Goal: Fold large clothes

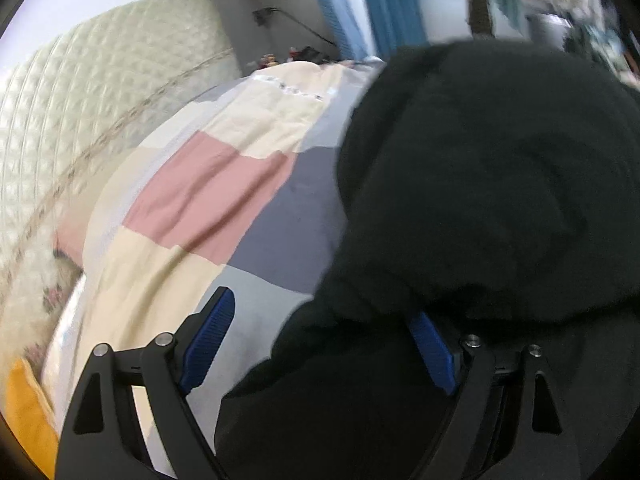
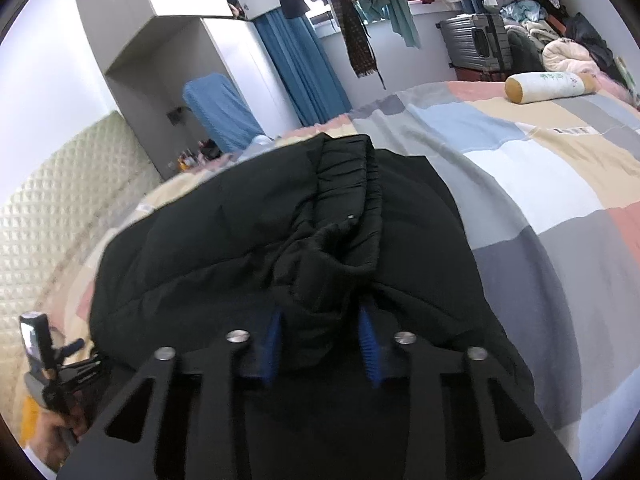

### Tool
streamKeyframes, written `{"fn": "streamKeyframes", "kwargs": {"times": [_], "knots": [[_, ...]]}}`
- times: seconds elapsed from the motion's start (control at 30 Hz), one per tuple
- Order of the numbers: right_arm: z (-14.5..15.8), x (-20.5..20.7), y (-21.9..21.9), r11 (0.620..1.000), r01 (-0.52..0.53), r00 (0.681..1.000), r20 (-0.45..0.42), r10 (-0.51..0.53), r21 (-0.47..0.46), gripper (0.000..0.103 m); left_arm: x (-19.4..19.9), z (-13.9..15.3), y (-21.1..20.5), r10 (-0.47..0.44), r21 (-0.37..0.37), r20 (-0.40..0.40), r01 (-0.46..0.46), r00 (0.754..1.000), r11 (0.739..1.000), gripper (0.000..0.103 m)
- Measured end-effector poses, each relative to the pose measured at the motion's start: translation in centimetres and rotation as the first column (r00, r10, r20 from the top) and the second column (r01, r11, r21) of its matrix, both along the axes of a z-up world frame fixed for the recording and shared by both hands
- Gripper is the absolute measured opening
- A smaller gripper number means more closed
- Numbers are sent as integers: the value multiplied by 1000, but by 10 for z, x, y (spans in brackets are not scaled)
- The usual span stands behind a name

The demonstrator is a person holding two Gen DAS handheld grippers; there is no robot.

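At the near edge of the right wrist view, the right tool (image 2: pixel 320 344) is clamped on a bunched fold of the black garment (image 2: pixel 248 240), its blue pads (image 2: pixel 367 346) pressing the cloth from both sides. The tool tilts downward toward the bed, and the gathered elastic band (image 2: pixel 348 184) of the garment rises just beyond the pinch. In the left wrist view, the left tool (image 1: pixel 320 344) stands wide apart and also angles down; one pad (image 1: pixel 210 340) lies over bare quilt, while the other pad (image 1: pixel 434 354) is partly under the garment's edge, and nothing is pinched. The garment lies heaped on the patchwork quilt (image 2: pixel 520 152) of the bed, nearer the padded headboard (image 2: pixel 52 216) than the bolster pillow (image 2: pixel 548 86), which rests well apart at the far side. The left tool's body (image 2: pixel 44 364) shows at the lower left of the right wrist view, beside the garment's edge.

The step in hand appears to be gathering an edge for a fold. To do it well, the left tool probably needs to close on a matching edge at similar height, so both hands can lift the layer evenly and lay it flat without dragging the quilt.
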State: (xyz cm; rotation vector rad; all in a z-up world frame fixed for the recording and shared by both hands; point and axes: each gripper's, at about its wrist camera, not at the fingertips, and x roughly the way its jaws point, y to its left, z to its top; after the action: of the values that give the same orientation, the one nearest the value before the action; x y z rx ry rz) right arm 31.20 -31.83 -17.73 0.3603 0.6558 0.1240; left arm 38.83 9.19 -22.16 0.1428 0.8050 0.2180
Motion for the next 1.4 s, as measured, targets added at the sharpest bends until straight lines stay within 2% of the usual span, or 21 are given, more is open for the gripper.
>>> {"fn": "streamKeyframes", "kwargs": {"times": [0.1,0.23,0.37,0.5,0.57,0.7,0.83,0.93,1.03,1.13,1.17,1.2,1.33,1.4], "knots": [[13,-1,8,999,-27,999,27,28,-24,19,0,11,18,51,-74,60,-46,997,996,87],[35,-6,21,996,-84,993,81,83,7,12,-3,22,40,115,-160,110,-97,987,982,87],[63,-11,54,986,-131,977,153,146,-104,12,-3,25,63,176,-241,127,-142,976,960,87],[73,1,75,971,-139,967,184,175,-194,11,-2,24,81,204,-314,114,-159,972,936,87],[65,10,80,966,-132,973,157,170,-223,11,-1,22,82,201,-316,108,-158,974,935,87],[31,25,73,966,-121,987,72,141,-229,11,-1,22,75,182,-315,118,-137,976,939,87],[-3,38,58,974,-126,992,-10,126,-189,11,-1,22,68,163,-283,135,-119,977,952,87],[-14,42,55,975,-130,991,-28,127,-182,11,0,19,65,155,-267,135,-115,979,957,87],[-14,38,55,975,-125,992,-10,125,-184,11,0,18,66,160,-262,137,-120,978,958,87],[-11,29,54,977,-141,990,-10,141,-161,15,0,18,68,167,-272,129,-127,977,954,87],[-8,26,53,977,-143,990,-11,143,-160,20,0,18,69,167,-278,128,-127,978,952,87],[-6,22,52,976,-141,990,-16,140,-169,29,-1,18,69,167,-284,127,-126,978,951,87],[7,0,49,963,-133,991,-10,135,-234,35,-1,19,69,162,-286,123,-121,979,951,87],[11,-8,46,960,-124,992,-6,126,-253,57,-2,19,69,160,-285,119,-121,980,951,87]]}}
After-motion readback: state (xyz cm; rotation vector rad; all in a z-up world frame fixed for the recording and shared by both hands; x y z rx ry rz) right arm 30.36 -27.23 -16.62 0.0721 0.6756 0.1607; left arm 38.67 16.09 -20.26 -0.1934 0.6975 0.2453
